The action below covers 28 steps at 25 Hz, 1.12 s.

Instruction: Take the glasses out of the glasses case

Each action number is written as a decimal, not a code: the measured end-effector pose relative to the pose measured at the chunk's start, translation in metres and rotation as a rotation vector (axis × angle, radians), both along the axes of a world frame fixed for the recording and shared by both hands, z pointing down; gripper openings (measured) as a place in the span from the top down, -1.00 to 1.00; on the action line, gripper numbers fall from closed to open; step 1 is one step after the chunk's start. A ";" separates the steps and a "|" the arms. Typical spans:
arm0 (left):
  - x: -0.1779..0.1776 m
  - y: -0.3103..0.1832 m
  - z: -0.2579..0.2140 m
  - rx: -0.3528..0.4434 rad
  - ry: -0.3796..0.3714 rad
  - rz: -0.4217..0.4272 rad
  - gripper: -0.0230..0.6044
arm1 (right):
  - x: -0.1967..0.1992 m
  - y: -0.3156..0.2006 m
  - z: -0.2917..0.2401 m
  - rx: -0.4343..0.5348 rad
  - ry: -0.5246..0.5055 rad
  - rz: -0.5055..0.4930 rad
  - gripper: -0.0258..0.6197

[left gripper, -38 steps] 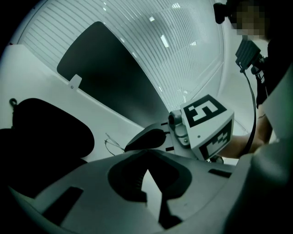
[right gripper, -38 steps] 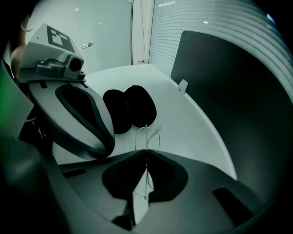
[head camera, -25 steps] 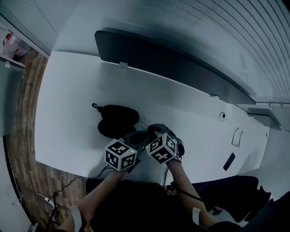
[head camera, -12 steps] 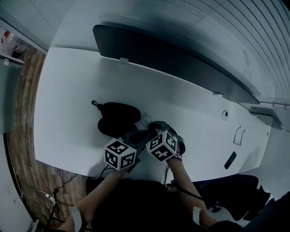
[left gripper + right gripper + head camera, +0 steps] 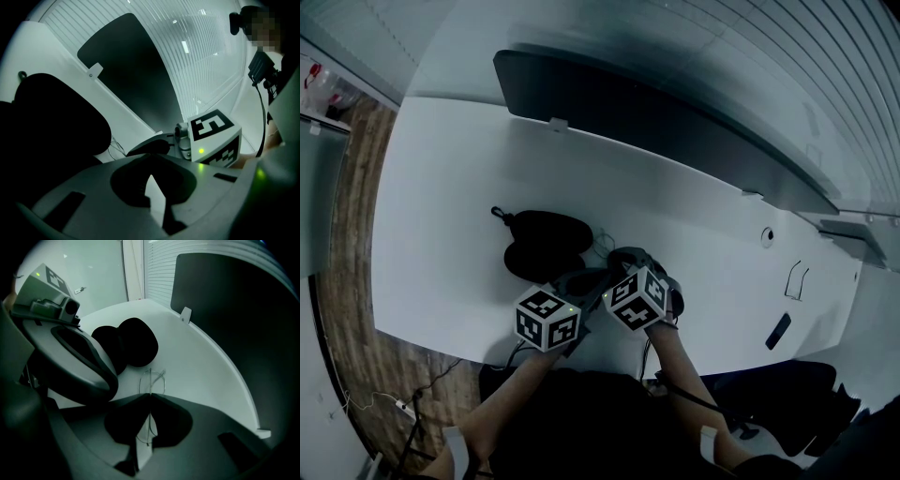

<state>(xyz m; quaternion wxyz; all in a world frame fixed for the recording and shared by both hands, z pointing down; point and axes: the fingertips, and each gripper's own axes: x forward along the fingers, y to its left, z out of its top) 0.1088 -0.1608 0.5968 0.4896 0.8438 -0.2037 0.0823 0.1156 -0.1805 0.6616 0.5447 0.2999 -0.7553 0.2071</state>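
Two-handed work at the near edge of a white table [image 5: 441, 216]. Pinches the glasses [image 5: 152, 379] in the right gripper [image 5: 150, 397]: fingers pressed together on the thin wire frame, one rim showing just past the tips and more wire hanging behind them. Points that gripper steeply down at the tabletop. Holds the glasses outside the glasses case [image 5: 544, 246], just beside its right side in the head view, low over the table; cannot tell whether the frame touches the surface. Has the case lying open on the table, two dark rounded halves side by side, a small loop at the far left end. Holds the left gripper [image 5: 151, 157] close alongside the right one, nearly level, aimed past the case toward the dark panel [image 5: 656, 127] standing along the table's back edge. Shows its fingers closed tip to tip with nothing between them, only white tabletop visible through the gap behind the tips. Sets the two grippers side by side, almost touching, just in front of the case. Has a small black object [image 5: 777, 331] well apart on the table's right end.
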 end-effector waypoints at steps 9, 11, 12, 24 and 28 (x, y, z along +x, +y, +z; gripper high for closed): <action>-0.002 0.000 0.000 0.012 -0.005 0.000 0.89 | -0.001 -0.002 -0.004 0.038 0.008 -0.007 0.84; -0.003 0.000 0.000 0.016 -0.007 0.002 0.89 | -0.001 -0.003 -0.006 0.042 0.001 -0.006 0.84; -0.003 0.001 -0.001 0.018 -0.007 0.002 0.89 | -0.002 -0.003 -0.007 0.046 -0.002 -0.007 0.84; -0.010 0.003 -0.018 0.069 -0.008 0.001 0.89 | -0.011 0.002 -0.030 0.098 -0.049 0.004 0.64; -0.016 0.004 -0.022 0.095 -0.022 0.005 0.90 | -0.017 0.004 -0.042 0.143 -0.071 0.014 0.63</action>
